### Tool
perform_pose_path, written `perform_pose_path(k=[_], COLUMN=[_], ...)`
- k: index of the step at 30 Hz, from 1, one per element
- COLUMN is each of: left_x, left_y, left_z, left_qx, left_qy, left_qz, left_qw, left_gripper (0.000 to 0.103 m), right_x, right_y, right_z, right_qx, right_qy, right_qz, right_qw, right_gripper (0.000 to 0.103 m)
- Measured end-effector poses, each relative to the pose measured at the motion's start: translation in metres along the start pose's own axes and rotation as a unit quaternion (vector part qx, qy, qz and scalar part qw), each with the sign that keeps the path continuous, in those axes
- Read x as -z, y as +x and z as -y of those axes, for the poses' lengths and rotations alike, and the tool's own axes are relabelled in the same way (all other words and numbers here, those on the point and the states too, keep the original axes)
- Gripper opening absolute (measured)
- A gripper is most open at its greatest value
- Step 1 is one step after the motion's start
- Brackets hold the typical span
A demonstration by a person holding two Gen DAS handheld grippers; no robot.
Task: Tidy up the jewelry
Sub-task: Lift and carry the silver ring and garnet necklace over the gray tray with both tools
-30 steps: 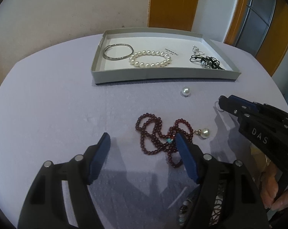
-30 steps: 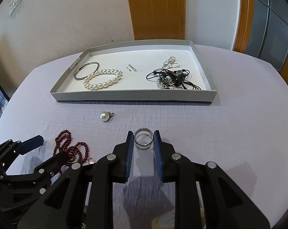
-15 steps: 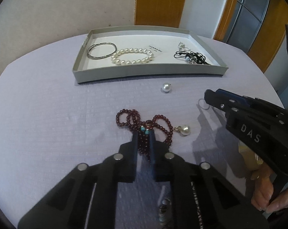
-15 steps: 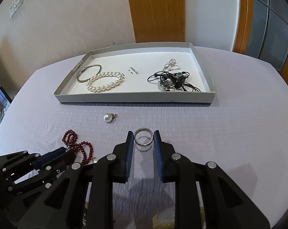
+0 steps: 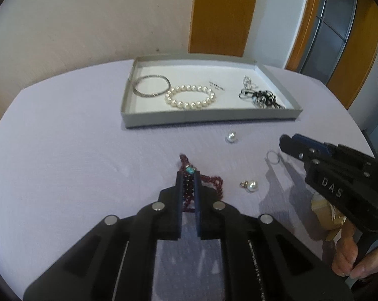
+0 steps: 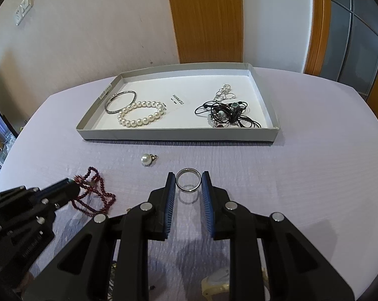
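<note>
Garnet beads (image 5: 189, 188) pinched in left jaws; right jaws pinch ring (image 6: 188, 179); loose pearl (image 6: 146, 159) before tray (image 6: 179, 134).

Setting: domestic room.
Evidence: cloth-covered round table (image 6: 314, 150); wooden door frame (image 6: 206, 17) at 12 o'clock; wall switch (image 6: 23, 8) at 10 o'clock; plastered walls.

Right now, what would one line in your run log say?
left hand-held gripper: shut on red bead necklace | right hand-held gripper: shut on silver ring | tray: not reached
</note>
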State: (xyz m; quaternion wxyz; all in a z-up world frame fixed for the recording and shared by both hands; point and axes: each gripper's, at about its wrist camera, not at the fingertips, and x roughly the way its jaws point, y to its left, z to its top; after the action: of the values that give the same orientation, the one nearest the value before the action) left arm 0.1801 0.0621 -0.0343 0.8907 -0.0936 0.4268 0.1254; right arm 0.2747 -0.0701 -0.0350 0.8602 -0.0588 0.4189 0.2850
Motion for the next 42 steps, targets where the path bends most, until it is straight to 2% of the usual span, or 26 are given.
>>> perform_pose_path(k=[19, 27, 35, 42], left_x=[-0.034, -0.064, -0.11, -0.148], left_y=[-0.034, -0.044, -0.046, -0.028], left_z=[-0.007, -0.007, -0.003, 0.008], left_qx=[-0.014, -0.02, -0.029, -0.038], left_qy=[-0.003, -0.006, -0.004, -0.002], left_qz=[0.04, 0.057, 0.072, 0.076], left_qw=[0.9991, 0.9982, 0.997, 0.9964], left_gripper=[0.008, 0.008, 0.008, 0.008], right_x=[-0.017, -0.039, -0.07, -0.095], right_y=[-0.023, -0.028, -0.022, 0.0], right_z=[-0.002, 0.002, 0.013, 0.025], right_qx=[-0.012, -0.015, -0.027, -0.039], right_qy=[-0.005, -0.006, 0.003, 0.012], right_qz=[0.024, 0.038, 0.047, 0.041], right_qw=[1.0, 0.999, 0.999, 0.998], right_gripper=[0.022, 0.022, 0.022, 0.022])
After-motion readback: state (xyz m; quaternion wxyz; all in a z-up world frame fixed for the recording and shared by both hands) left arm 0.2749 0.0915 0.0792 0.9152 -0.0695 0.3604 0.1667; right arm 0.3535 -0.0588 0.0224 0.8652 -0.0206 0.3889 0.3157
